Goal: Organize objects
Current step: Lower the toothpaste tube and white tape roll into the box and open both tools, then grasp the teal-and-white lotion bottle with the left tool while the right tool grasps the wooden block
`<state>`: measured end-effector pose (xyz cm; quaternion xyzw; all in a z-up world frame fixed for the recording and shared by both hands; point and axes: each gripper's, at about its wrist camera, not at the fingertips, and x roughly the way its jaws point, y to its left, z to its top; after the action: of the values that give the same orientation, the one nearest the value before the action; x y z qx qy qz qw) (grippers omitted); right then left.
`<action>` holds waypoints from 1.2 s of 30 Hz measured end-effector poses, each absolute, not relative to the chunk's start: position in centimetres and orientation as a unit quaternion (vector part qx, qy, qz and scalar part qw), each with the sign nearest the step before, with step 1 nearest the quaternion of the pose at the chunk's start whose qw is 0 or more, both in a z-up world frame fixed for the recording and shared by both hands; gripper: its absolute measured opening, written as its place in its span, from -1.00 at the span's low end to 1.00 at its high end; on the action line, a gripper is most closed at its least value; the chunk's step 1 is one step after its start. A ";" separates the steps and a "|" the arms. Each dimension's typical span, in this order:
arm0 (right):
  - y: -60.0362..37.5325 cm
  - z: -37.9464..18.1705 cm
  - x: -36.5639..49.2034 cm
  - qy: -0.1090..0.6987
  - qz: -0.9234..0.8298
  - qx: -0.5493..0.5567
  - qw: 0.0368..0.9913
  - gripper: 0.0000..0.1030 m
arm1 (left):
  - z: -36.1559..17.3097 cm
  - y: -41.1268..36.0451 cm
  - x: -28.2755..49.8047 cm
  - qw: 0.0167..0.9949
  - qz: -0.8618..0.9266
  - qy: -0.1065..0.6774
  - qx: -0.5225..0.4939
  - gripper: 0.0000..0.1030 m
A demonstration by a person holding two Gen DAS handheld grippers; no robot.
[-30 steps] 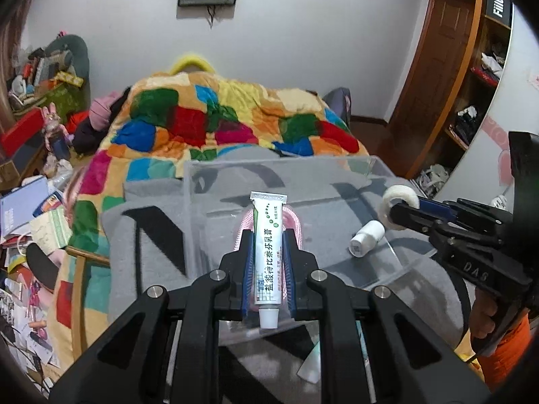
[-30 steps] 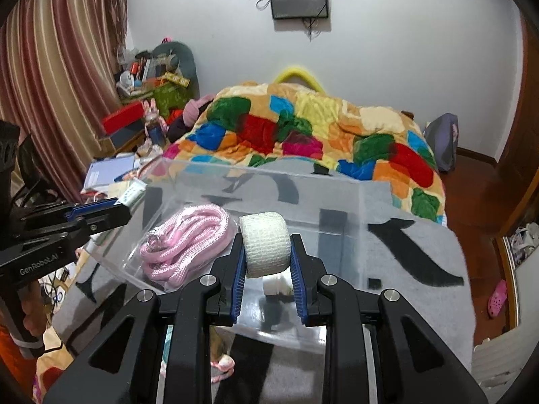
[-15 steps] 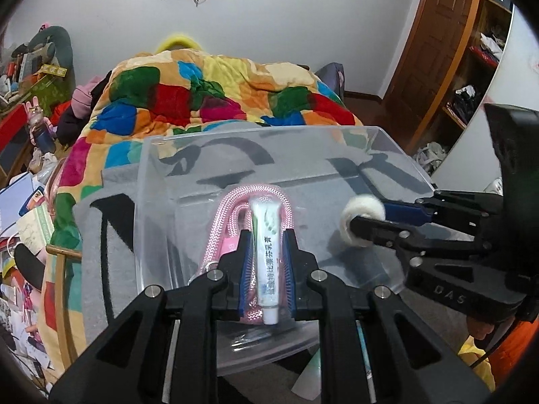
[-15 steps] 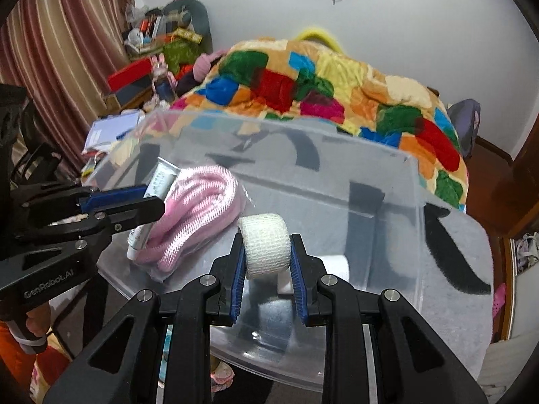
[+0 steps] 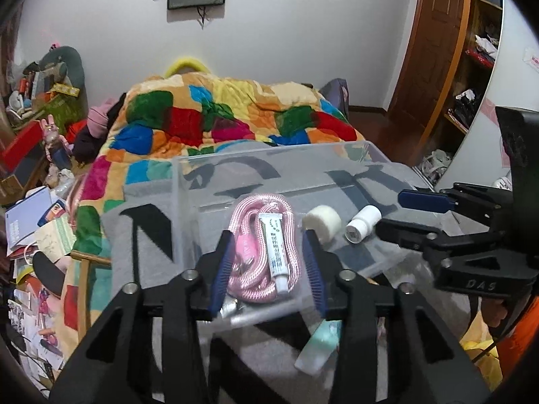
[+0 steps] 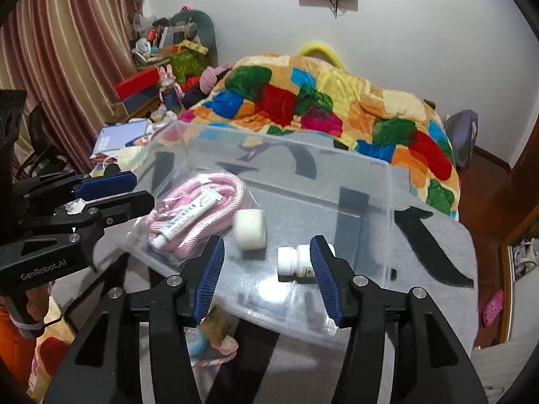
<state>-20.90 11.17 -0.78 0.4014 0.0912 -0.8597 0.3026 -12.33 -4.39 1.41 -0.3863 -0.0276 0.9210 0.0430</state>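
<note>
A clear plastic bin point(image 5: 269, 158) point(image 6: 370, 175) stands on a grey blanket at the foot of the bed. Inside lie a coiled pink rope point(image 5: 289, 229) point(image 6: 215, 188), a white ointment tube point(image 5: 274, 249) point(image 6: 188, 217) on top of it, a white bandage roll point(image 5: 321, 224) point(image 6: 250, 229) and a small white bottle point(image 5: 362, 224) point(image 6: 291, 262). My left gripper point(image 5: 267, 269) point(image 6: 111, 190) is open and empty just over the bin's near edge. My right gripper point(image 6: 266, 269) point(image 5: 401, 215) is open and empty above the bin.
A patchwork quilt point(image 5: 219, 121) covers the bed beyond the bin. Cluttered books and boxes point(image 5: 30, 208) lie at the left. A light green tube point(image 5: 318, 346) lies on the blanket in front of the bin. A wooden door and shelves point(image 5: 438, 50) stand at the right.
Both grippers have opened. The ointment tube left my left gripper and now lies on the pink rope; the bandage roll left my right gripper and now lies in the bin.
</note>
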 end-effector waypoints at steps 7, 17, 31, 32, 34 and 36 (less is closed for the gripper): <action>12.4 -1.3 -18.1 0.074 -0.861 0.397 0.308 -0.04 | 0.7 -4.4 -9.3 0.047 0.919 -0.030 -0.390 0.05; 11.0 -2.6 -14.3 0.087 -0.863 0.384 0.318 -0.04 | -1.4 -2.3 -6.9 0.061 0.913 -0.006 -0.402 0.14; 9.7 -5.8 -16.8 0.050 -0.838 0.437 0.322 -0.75 | -6.3 -0.3 -8.4 0.097 0.884 -0.019 -0.458 -0.44; 9.8 -5.9 -16.8 0.047 -0.840 0.436 0.320 -0.77 | -6.3 -0.2 -8.2 0.095 0.887 -0.019 -0.453 -0.46; 10.2 -6.0 -16.6 0.043 -0.844 0.431 0.317 -0.79 | -6.4 -0.2 -7.5 0.094 0.889 -0.019 -0.447 -0.67; 10.9 -5.9 -16.3 0.040 -0.847 0.427 0.313 -0.80 | -6.5 -0.4 -6.8 0.089 0.891 -0.022 -0.445 -0.69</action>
<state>-16.27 10.86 -5.91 0.4272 0.0399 -0.8472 0.3135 -6.83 -0.39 -6.53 -0.4454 -0.0224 0.8906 0.0888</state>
